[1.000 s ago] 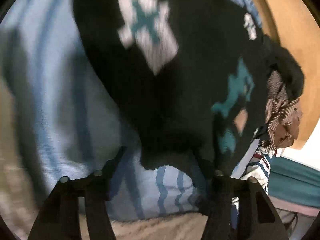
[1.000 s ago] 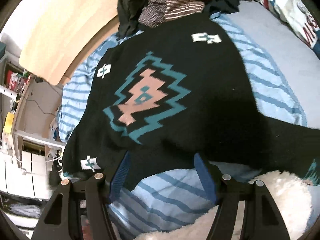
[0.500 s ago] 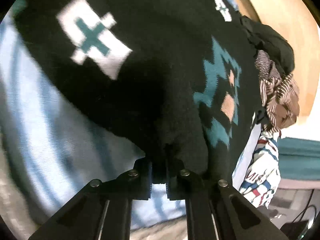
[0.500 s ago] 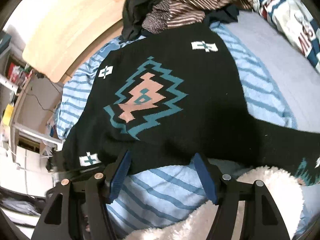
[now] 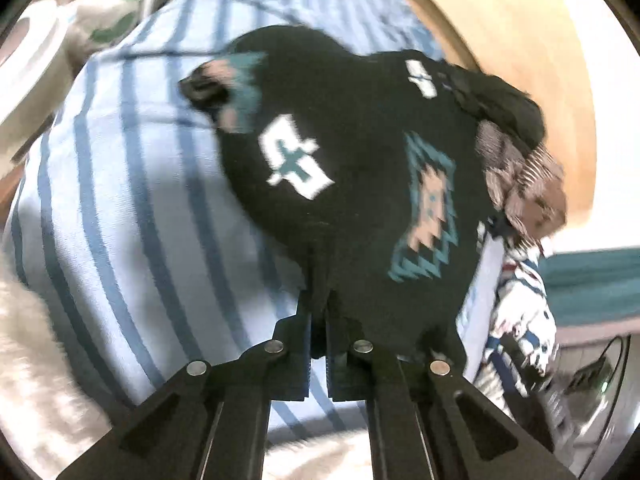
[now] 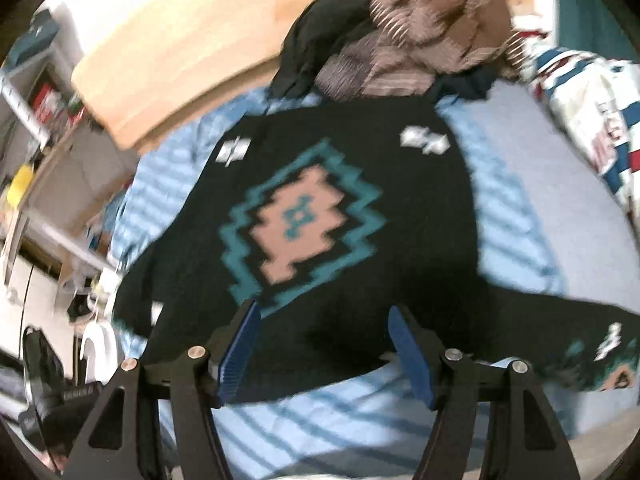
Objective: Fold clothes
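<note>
Left claw (image 5: 318, 320) clamped on black sweater (image 5: 360, 200) edge; right claw (image 6: 324, 344) agape above it.

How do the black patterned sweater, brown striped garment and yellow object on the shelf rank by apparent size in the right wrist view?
1. Black patterned sweater, largest.
2. Brown striped garment, though it lies farther away.
3. Yellow object, smallest, also distant.

Sweater (image 6: 320, 208) lies on the bedspread (image 6: 520, 216) — clothes pile (image 6: 408, 48) behind it, headboard (image 6: 180, 52) beyond.
</note>
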`<move>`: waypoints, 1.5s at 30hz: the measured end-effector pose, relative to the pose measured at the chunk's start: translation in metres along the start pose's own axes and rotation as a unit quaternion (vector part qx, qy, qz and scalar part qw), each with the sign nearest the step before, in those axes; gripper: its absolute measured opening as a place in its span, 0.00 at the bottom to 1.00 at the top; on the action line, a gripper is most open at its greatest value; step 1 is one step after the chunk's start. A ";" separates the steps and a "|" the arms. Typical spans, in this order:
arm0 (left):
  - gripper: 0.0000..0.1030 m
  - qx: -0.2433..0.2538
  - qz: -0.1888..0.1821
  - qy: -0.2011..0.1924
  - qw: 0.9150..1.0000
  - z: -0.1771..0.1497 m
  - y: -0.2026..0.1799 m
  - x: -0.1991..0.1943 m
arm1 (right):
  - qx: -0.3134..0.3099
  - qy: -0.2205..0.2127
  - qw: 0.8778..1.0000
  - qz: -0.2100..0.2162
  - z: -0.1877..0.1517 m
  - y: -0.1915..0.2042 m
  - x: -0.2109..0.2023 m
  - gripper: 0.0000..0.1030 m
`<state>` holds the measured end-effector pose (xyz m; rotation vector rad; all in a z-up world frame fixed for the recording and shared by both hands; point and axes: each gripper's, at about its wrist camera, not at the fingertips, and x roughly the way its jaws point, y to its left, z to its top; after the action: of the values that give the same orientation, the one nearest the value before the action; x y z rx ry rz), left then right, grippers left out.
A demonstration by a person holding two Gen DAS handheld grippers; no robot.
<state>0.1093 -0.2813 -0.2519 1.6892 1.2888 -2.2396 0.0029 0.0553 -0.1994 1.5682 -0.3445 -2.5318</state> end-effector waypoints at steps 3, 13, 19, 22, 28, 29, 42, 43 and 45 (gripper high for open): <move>0.05 -0.024 -0.005 0.014 1.000 0.009 0.007 0.012 | -0.050 0.053 0.997 -0.023 -0.022 0.018 0.032 0.68; 0.05 -0.036 -0.042 0.011 0.998 0.041 -0.016 0.019 | -0.281 0.092 0.942 -0.161 -0.068 0.067 0.090 0.80; 0.05 -0.041 -0.041 0.026 0.998 0.048 -0.016 0.021 | -0.354 0.072 0.909 -0.209 -0.064 0.084 0.127 0.74; 0.05 -0.034 -0.038 0.036 0.998 0.047 -0.013 0.019 | -0.287 0.082 0.945 -0.135 -0.045 0.068 0.116 0.30; 0.05 0.002 -0.028 0.043 0.999 0.029 -0.005 0.003 | -0.255 0.136 0.957 0.004 -0.048 0.059 0.049 0.17; 0.05 0.008 -0.019 0.048 0.999 0.024 -0.002 0.004 | -0.266 0.161 0.950 0.014 -0.056 0.059 0.047 0.17; 0.40 -0.052 0.002 0.061 0.997 0.012 0.029 0.000 | -0.246 0.185 0.949 0.065 -0.044 0.088 0.039 0.64; 0.52 -0.060 -0.010 0.038 0.997 0.016 0.031 -0.014 | -0.232 0.170 0.956 0.056 -0.034 0.087 0.038 0.65; 0.68 -0.065 -0.003 -0.023 0.998 0.029 0.035 -0.043 | -0.185 0.154 0.970 0.041 -0.018 0.077 0.045 0.65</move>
<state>0.1213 -0.3400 -0.2352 1.5830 1.3972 -2.1334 -0.0006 -0.0317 -0.2256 1.7116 0.0945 -2.0891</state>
